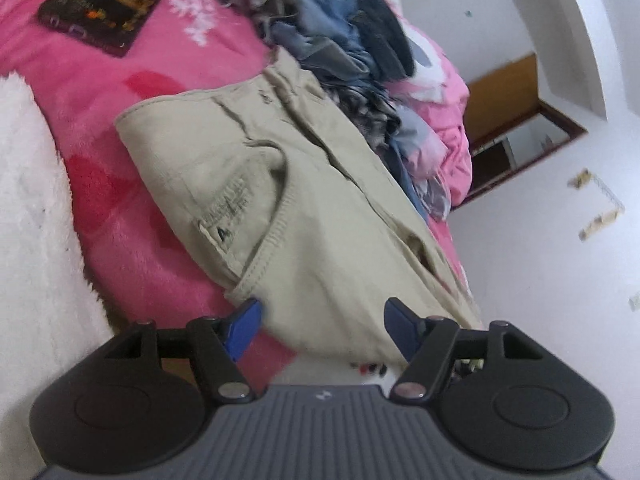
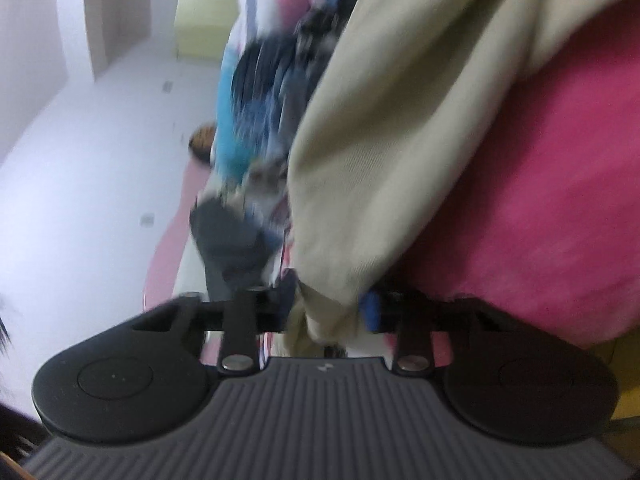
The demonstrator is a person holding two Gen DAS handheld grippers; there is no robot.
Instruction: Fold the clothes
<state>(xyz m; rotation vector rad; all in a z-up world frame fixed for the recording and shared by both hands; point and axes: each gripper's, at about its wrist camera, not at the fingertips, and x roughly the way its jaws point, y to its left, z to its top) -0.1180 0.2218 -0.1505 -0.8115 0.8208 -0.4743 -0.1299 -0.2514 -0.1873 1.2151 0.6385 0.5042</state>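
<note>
Trousers in beige lie on a pink blanket, reaching from about 11 o'clock of the left gripper down to its fingertips. The left gripper's blue fingers stand wide apart, gripping nothing; the near edge of the trousers lies between them and just beyond, and whether the pads touch the cloth cannot be told. A waistband with a printed label shows at roughly 10 o'clock of that gripper. A heap of clothes, mostly blue and grey, lies past the trousers at 12 o'clock, touching their far edge. A dark book rests on the blanket at 10 o'clock, well apart from the trousers. A white fleece borders the blanket at 9 o'clock.

In the blurred right wrist view, the right gripper is closed on a fold of the trousers, which stretch away toward 1 o'clock. The blanket lies at 2 o'clock, the clothes at 11 o'clock.
</note>
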